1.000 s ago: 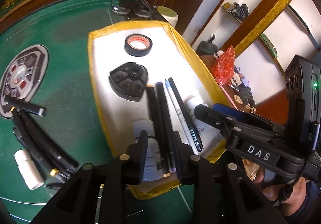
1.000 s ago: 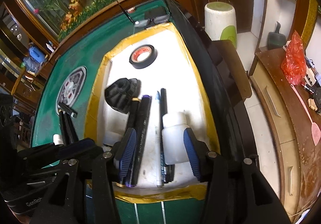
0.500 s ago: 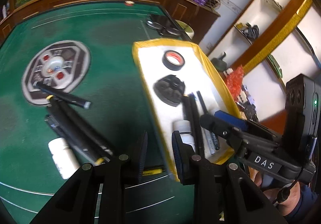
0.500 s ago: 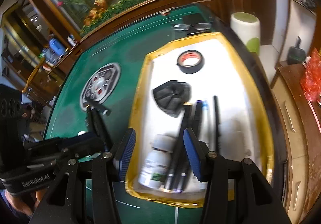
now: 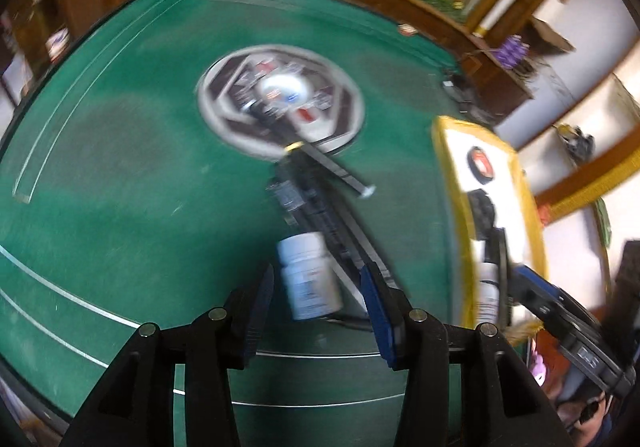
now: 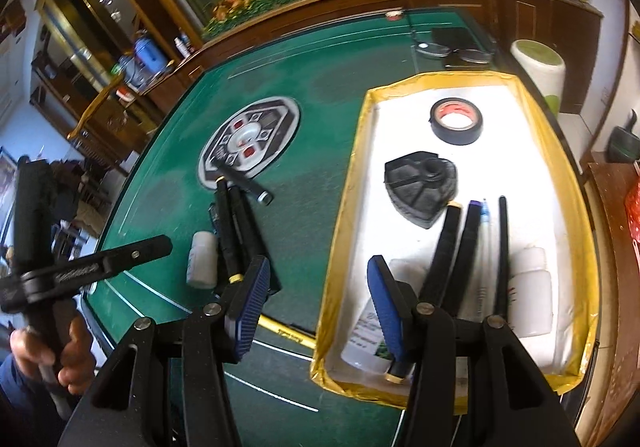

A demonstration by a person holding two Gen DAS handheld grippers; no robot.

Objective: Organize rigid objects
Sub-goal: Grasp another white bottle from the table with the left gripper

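Note:
A small white bottle [image 5: 310, 275] [image 6: 202, 263] lies on the green table beside several black pens [image 5: 320, 199] [image 6: 236, 231]. My left gripper [image 5: 318, 299] is open, with the bottle lying between its fingertips, not gripped. My right gripper [image 6: 318, 299] is open and empty, above the left wall of the yellow-rimmed white tray [image 6: 344, 207]. The tray holds black tape [image 6: 456, 121], a black fan-shaped part [image 6: 420, 187], several pens [image 6: 468, 247] and two white bottles [image 6: 530, 295]. The left wrist view is blurred.
A round grey control panel [image 6: 250, 139] [image 5: 280, 103] is set in the table's middle. Glasses and a dark case [image 6: 452, 43] lie at the far edge. A wooden rail rims the table. A white stool [image 6: 538, 71] stands beyond the tray.
My left gripper swung left from the tray to the white bottle on the table and opened wider. My right gripper shifted left from over the tray's bottle to its left wall.

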